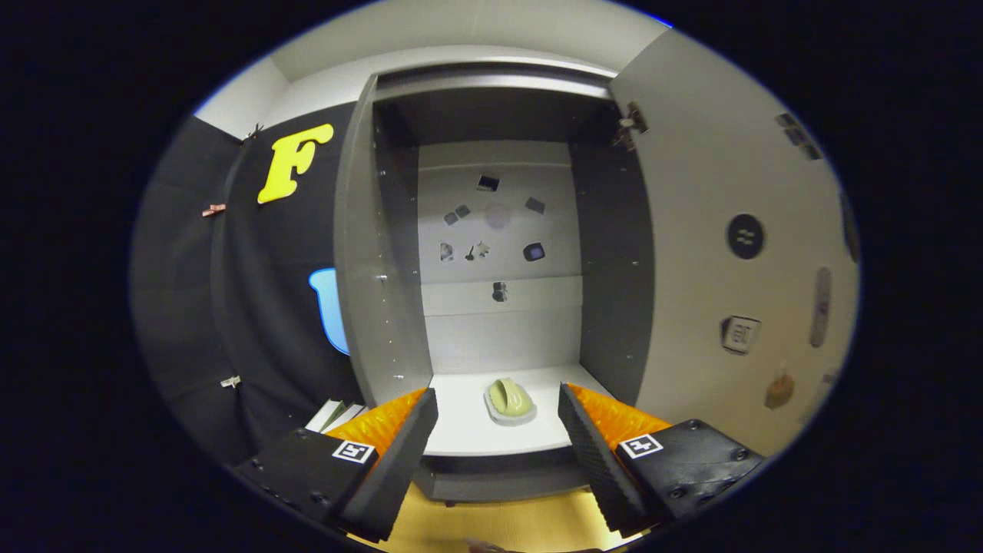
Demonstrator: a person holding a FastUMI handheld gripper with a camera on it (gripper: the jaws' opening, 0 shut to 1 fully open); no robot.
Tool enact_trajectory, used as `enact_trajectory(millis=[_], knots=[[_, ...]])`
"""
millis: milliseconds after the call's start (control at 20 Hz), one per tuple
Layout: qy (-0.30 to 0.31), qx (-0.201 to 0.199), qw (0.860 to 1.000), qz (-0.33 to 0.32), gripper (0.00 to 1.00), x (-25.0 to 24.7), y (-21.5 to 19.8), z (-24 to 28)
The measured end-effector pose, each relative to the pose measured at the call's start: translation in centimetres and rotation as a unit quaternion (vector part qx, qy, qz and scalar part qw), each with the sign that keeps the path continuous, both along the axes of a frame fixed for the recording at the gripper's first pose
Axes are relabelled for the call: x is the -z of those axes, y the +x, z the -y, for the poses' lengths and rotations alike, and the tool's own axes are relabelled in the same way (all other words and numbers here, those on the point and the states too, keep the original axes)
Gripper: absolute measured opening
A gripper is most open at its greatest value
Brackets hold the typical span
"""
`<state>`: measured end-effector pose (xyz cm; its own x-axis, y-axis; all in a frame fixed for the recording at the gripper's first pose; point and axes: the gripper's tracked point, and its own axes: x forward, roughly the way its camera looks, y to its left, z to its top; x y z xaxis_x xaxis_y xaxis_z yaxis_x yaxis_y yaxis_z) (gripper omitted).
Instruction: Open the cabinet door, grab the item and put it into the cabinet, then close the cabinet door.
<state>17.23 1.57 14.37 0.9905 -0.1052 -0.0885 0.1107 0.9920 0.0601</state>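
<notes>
Jaws apart, empty; cup [510, 399] on cabinet shelf [461, 430] ahead

We see the cabinet [491, 230] with its door [722, 230] swung wide, a pale green item [509, 400] on its white floor, beyond our gripper [498, 411], whose fingers stand apart, empty.

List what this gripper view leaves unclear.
- Small stickers on the cabinet back wall: too small to identify.
- Green item on the cabinet floor, beyond the open, empty gripper: distant, exact type unclear.
- Objects on the open door: warped by fisheye.
</notes>
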Motion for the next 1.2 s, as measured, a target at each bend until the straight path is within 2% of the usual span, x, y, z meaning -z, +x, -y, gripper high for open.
enact_trajectory(millis=[200, 450, 600, 750, 1200], knots=[[-0.004, 0.006, 1.000, -0.004, 0.99, -0.3, -5.7, 0.1], [-0.010, -0.031, 0.999, 0.002, 0.99, -0.7, -13.2, 0.6], [-0.031, -0.049, 0.998, 0.001, 0.99, -1.6, -17.0, 3.0], [-0.035, -0.044, 0.998, 0.027, 0.98, -3.7, -19.9, 7.1], [-0.048, 0.058, 0.995, 0.073, 0.98, -6.4, -26.0, 22.5]])
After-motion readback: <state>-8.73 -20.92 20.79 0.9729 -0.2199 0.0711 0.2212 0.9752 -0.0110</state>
